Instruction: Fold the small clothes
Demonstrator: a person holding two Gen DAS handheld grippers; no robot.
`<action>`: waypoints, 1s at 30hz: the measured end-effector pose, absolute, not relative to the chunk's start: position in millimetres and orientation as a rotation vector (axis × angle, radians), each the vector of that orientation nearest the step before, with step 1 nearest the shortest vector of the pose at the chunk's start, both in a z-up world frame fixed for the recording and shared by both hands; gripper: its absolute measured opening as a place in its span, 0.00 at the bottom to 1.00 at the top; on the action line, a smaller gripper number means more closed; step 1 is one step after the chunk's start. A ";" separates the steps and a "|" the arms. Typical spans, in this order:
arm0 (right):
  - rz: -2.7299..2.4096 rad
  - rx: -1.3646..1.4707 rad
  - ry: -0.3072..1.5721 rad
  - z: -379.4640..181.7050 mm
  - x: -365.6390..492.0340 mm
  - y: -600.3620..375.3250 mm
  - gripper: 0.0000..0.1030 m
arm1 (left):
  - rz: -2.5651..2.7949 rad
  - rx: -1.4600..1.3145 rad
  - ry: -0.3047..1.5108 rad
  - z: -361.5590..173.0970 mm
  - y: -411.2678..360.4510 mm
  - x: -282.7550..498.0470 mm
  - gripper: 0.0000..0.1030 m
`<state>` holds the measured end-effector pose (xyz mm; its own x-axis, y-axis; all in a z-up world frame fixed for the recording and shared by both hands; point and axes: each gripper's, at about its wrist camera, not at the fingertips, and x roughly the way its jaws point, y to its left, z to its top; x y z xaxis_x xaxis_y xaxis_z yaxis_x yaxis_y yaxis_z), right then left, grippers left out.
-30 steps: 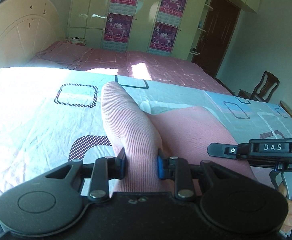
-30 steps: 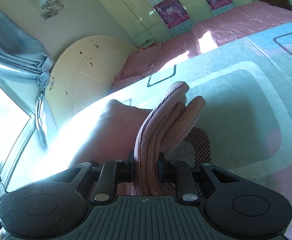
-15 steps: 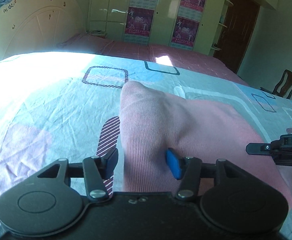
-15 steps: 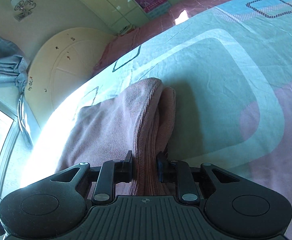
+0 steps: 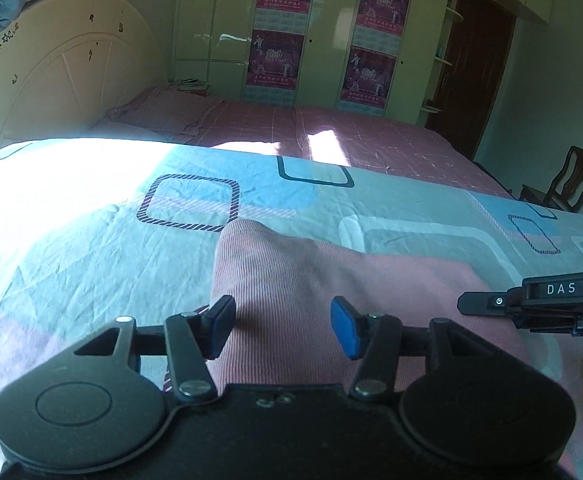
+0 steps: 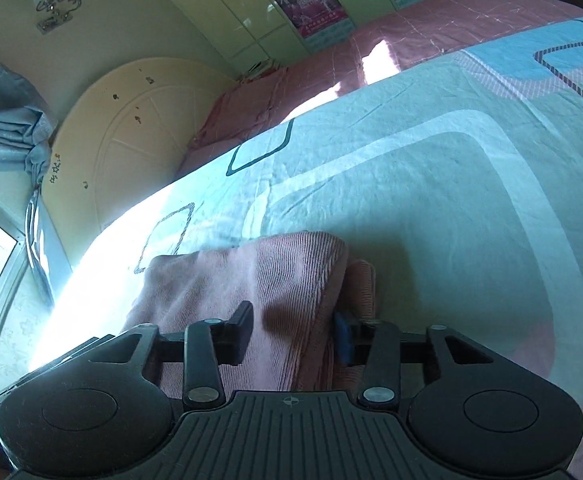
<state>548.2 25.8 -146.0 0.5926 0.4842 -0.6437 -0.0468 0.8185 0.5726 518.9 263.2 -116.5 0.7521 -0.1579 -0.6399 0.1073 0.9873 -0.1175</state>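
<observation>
A pink ribbed garment (image 5: 331, 280) lies folded on the patterned bedsheet (image 5: 91, 240). My left gripper (image 5: 283, 326) is open just above its left edge, its jaws wide apart and holding nothing. My right gripper (image 6: 291, 334) is open over the garment's (image 6: 251, 280) right folded edge; a lower layer sticks out past the top fold by the right pad. The right gripper's body also shows at the right of the left wrist view (image 5: 539, 300).
A cream headboard (image 5: 51, 72) stands at the left. A second bed with pink bedding (image 5: 331, 136) lies beyond. Wardrobes with posters (image 5: 279, 32) line the far wall. A wooden chair (image 5: 567, 184) stands at the right.
Both grippers laid the lifted garment fold down flat on the bed and opened, letting go of the cloth. The left opened first, then the right.
</observation>
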 end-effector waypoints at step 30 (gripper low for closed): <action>0.340 0.249 0.856 -118.0 440.3 50.8 0.15 | -0.138 -0.018 0.728 -120.4 264.7 431.7 0.54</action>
